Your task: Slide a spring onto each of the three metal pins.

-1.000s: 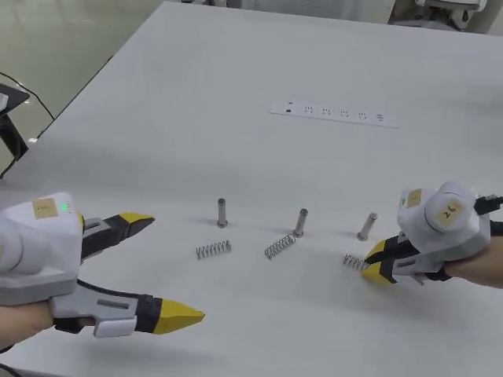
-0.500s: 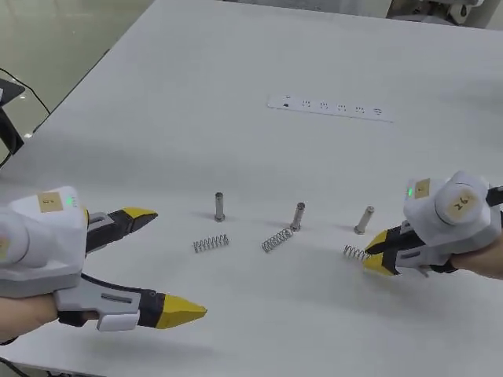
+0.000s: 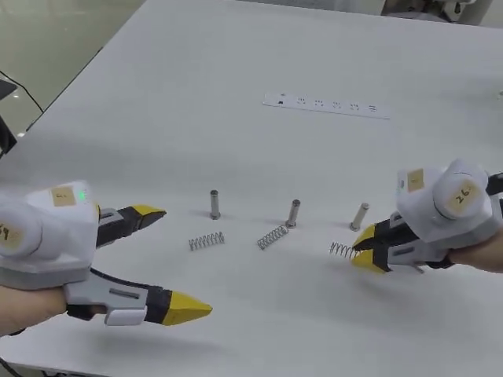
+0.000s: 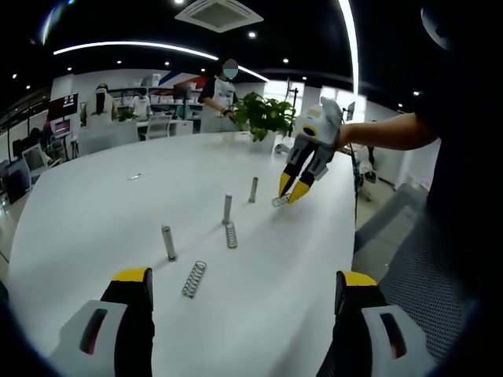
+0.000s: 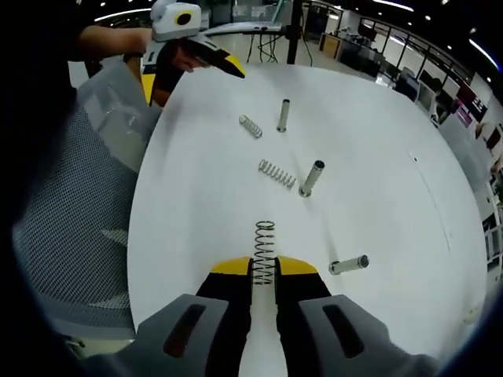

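Three metal pins stand in a row on the white table: left pin (image 3: 214,204), middle pin (image 3: 294,213), right pin (image 3: 359,217). A spring (image 3: 207,241) lies in front of the left pin and another spring (image 3: 273,237) in front of the middle pin. My right gripper (image 3: 363,250) is shut on the near end of the third spring (image 3: 342,250), which sticks out ahead of its jaws in the right gripper view (image 5: 264,250). My left gripper (image 3: 174,261) stands wide open with nothing between its jaws, near the table's front left, short of the left spring (image 4: 194,279).
A white power strip (image 3: 325,105) lies flat at the far middle of the table. The table's left edge (image 3: 71,78) runs diagonally with floor beyond it. In the left gripper view a person and a green plant (image 4: 263,116) stand past the table's far end.
My right gripper has edged slightly left, staying on the right spring's end. The left gripper stays open and in place. The head camera has shifted a little.
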`<action>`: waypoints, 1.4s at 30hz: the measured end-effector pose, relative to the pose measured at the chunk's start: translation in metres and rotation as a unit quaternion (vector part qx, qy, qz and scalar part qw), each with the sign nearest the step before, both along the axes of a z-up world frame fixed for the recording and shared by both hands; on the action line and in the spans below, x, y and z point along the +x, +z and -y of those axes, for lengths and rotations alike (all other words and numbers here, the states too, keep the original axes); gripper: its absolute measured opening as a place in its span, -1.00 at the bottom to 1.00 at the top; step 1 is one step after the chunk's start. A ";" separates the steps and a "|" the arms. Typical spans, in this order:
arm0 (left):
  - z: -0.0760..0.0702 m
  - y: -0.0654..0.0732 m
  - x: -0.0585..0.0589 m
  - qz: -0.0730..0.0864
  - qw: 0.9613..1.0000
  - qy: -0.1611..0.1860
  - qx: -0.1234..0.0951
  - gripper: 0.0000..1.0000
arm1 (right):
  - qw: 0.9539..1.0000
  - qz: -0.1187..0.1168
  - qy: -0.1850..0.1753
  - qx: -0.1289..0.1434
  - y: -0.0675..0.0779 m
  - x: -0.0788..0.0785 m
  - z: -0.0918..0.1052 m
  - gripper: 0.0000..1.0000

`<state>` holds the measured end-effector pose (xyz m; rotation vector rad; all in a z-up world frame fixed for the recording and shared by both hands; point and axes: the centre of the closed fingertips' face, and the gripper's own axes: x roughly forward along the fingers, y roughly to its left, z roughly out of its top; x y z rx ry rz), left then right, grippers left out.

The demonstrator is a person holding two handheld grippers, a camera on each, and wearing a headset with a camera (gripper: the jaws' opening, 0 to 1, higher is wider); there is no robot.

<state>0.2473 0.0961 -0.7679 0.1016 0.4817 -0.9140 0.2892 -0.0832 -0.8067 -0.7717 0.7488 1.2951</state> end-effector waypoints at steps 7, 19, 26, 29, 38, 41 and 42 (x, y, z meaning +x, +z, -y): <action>0.014 0.000 0.004 0.001 1.000 -0.020 0.001 0.84 | 1.000 0.006 0.018 0.005 0.010 -0.008 -0.008 -0.84; 0.041 -0.003 0.007 -0.003 0.998 -0.061 0.006 0.75 | 0.999 0.009 0.045 0.004 0.011 -0.015 -0.019 -0.84; 0.059 0.002 0.015 -0.002 0.997 -0.080 0.000 0.68 | 0.998 0.009 0.056 0.003 0.012 -0.020 -0.026 -0.84; 0.067 0.000 0.015 0.000 0.996 -0.090 0.001 0.63 | 0.998 0.011 0.062 0.003 0.013 -0.022 -0.028 -0.84; 0.089 -0.007 0.012 -0.007 0.993 -0.119 0.000 0.33 | 0.998 0.010 0.069 0.006 0.015 -0.025 -0.033 -0.84; 0.094 -0.007 0.013 -0.008 0.992 -0.122 -0.005 0.23 | 0.997 0.009 0.074 0.005 0.016 -0.029 -0.035 -0.84; 0.096 -0.006 0.014 -0.009 0.992 -0.123 -0.007 0.18 | 0.997 0.009 0.076 0.005 0.016 -0.030 -0.035 -0.84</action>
